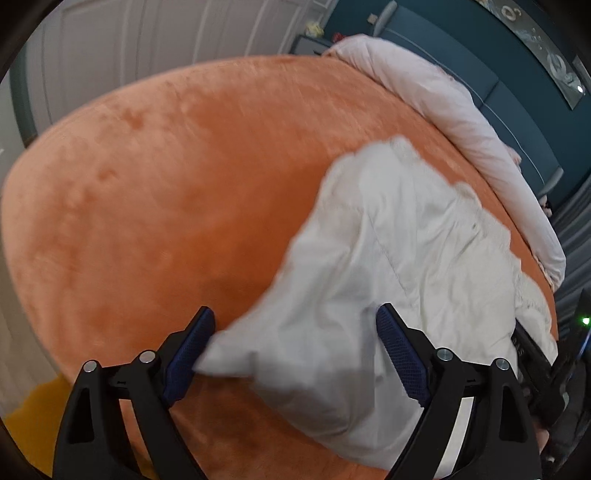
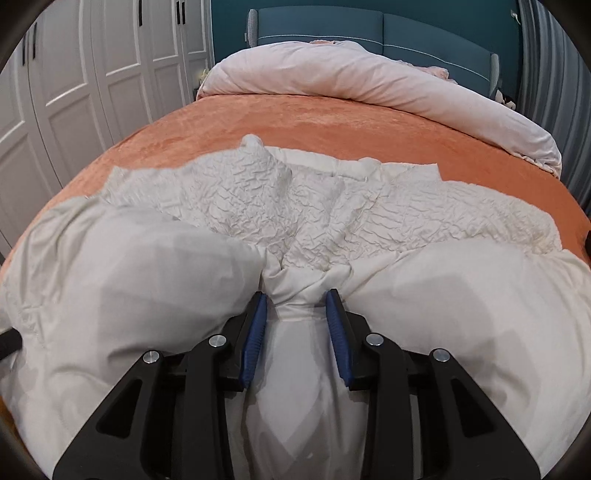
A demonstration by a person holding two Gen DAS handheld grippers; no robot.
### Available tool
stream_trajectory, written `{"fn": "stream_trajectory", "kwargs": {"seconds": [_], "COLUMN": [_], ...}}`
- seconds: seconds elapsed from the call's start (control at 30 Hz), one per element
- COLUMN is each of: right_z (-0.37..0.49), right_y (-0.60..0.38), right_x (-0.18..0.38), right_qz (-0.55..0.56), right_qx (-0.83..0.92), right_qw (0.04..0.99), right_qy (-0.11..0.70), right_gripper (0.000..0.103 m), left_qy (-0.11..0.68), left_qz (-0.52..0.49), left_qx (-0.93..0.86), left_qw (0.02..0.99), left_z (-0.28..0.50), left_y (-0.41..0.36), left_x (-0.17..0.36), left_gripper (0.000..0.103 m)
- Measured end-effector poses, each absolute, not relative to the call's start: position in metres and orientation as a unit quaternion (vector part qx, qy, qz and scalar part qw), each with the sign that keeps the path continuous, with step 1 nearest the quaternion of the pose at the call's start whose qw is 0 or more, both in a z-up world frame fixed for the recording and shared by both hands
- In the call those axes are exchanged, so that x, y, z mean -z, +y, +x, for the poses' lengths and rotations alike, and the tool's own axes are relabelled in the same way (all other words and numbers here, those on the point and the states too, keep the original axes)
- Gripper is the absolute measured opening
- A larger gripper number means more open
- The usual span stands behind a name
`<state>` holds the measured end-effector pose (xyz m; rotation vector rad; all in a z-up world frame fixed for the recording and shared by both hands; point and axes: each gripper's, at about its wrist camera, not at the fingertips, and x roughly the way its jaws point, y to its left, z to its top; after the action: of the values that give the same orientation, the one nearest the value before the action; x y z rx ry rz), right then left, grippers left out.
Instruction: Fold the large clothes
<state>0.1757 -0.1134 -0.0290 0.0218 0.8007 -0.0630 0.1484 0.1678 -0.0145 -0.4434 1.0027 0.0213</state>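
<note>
A large white garment (image 2: 258,206) with a crinkled upper part lies spread on the orange bed cover (image 2: 332,122). My right gripper (image 2: 297,299) is shut on a bunched fold of the white garment near its front edge. In the left wrist view the same garment (image 1: 406,229) lies on the orange cover (image 1: 166,184), blurred. My left gripper (image 1: 295,321) is wide open, with a loose corner of the garment lying between its blue pads (image 1: 400,354), not pinched.
A rolled pale pink duvet (image 2: 369,81) lies across the head of the bed, before a blue headboard (image 2: 424,33). White wardrobe doors (image 2: 92,74) stand on the left. The other gripper's black body (image 1: 535,362) shows at the right of the left wrist view.
</note>
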Motion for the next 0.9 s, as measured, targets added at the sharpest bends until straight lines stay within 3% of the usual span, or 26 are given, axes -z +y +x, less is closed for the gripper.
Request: {"fn": "stream_trajectory", "kwargs": {"seconds": [0.13,0.27,0.3,0.33,0.4,0.53,0.67,0.9], "right_z": [0.178,0.176,0.169,0.158,0.133,0.095,0.096,0.124], "right_y": [-0.114,-0.118,-0.120,-0.122,-0.129,-0.143,-0.150,-0.139], "right_x": [0.032,0.021,0.012,0.003,-0.010,-0.019,-0.012,-0.003], "right_qz": [0.010,0.019,0.028,0.039,0.059,0.087,0.106,0.102], "right_qx": [0.030,0.028,0.028,0.025,0.020,0.022,0.029,0.032], "right_qw": [0.919,0.917,0.918,0.920,0.926,0.929,0.924,0.922], "right_qy": [0.393,0.398,0.395,0.389,0.371,0.358,0.367,0.372], "right_gripper": [0.032,0.031,0.031,0.032,0.032,0.033,0.032,0.033], "left_qy": [0.465,0.467,0.468,0.468,0.469,0.455,0.446,0.457], "left_qz": [-0.192,-0.205,-0.208,-0.214,-0.234,-0.194,-0.153,-0.123], "left_qx": [-0.012,-0.012,-0.008,0.004,0.039,0.048,0.057,0.055], "left_qw": [0.864,0.860,0.859,0.857,0.850,0.868,0.880,0.879], "left_z": [0.154,0.163,0.165,0.167,0.170,0.170,0.168,0.170], "left_y": [0.154,0.149,0.149,0.148,0.148,0.134,0.114,0.101], "left_x": [0.019,0.022,0.021,0.018,0.011,-0.013,-0.041,-0.057], "left_gripper": [0.096,0.097,0.089,0.069,0.049,0.021,0.012,0.009]}}
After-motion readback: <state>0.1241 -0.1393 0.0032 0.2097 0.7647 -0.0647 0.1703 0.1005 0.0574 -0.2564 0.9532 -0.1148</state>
